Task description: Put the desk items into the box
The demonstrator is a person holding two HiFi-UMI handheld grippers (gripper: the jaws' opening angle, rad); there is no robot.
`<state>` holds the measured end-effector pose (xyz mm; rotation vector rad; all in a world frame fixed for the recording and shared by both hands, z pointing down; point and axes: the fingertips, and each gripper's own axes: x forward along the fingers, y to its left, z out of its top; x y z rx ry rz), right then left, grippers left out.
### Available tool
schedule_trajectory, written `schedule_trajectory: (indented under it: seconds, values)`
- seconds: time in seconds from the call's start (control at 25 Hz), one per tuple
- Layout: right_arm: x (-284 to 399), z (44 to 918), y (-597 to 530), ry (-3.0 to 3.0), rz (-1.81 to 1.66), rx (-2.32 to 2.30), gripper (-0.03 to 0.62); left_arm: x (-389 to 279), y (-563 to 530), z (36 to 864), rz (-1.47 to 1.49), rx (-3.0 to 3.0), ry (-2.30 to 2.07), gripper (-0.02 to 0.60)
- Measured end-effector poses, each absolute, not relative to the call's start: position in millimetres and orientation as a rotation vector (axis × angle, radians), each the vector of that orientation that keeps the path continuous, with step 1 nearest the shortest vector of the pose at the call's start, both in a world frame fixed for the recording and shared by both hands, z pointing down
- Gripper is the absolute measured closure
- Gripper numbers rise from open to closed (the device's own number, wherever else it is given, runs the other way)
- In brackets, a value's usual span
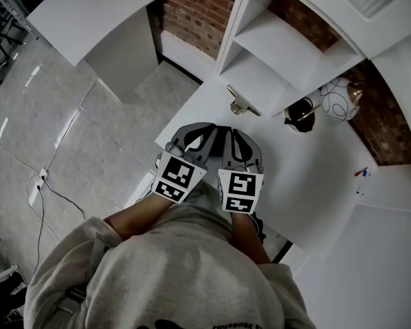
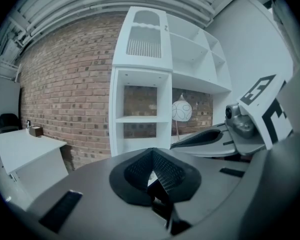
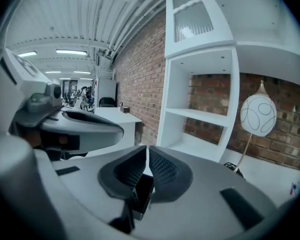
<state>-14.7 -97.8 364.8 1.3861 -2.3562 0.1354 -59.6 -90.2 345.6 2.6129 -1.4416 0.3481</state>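
We count two grippers: the left gripper (image 1: pixel 204 130) and the right gripper (image 1: pixel 231 133). There are two white desks, a near desk (image 1: pixel 308 184) and a far desk (image 1: pixel 89 12), and one shelf unit (image 1: pixel 274 53). Along the near tabletop's back edge we count one metal clip (image 1: pixel 238 103), one dark round object (image 1: pixel 300 114) and one globe lamp (image 1: pixel 339 99).

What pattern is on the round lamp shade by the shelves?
The lamp shade is white with thin dark looping lines, clearest in the right gripper view.

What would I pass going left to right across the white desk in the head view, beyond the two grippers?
metal clip → dark round object with gold trim → white globe lamp → small red and blue item
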Motion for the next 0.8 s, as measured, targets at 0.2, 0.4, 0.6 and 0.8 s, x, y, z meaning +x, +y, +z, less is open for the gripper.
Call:
schedule_trajectory:
  seconds: [0.2, 0.4, 0.6, 0.8]
  values:
    - [-1, 331, -92, -2.414, 0.129, 1.478, 0.572, -55, -87, 319, 0.317, 2.655, -1.446, 0.577]
    - [24, 292, -86, -2.471, 0.146, 1.573, 0.576, -49, -86, 288, 0.266, 2.664, -1.442, 0.577]
    - [32, 259, -70, -2.532, 0.12, 1.593, 0.577, -46, -72, 265, 0.241, 2.672, -1.45, 0.577]
    - [29, 256, -47, -2.545, 0.068, 1.556, 0.578, -41, -50, 263, 0.228, 2.658, -1.488, 0.577]
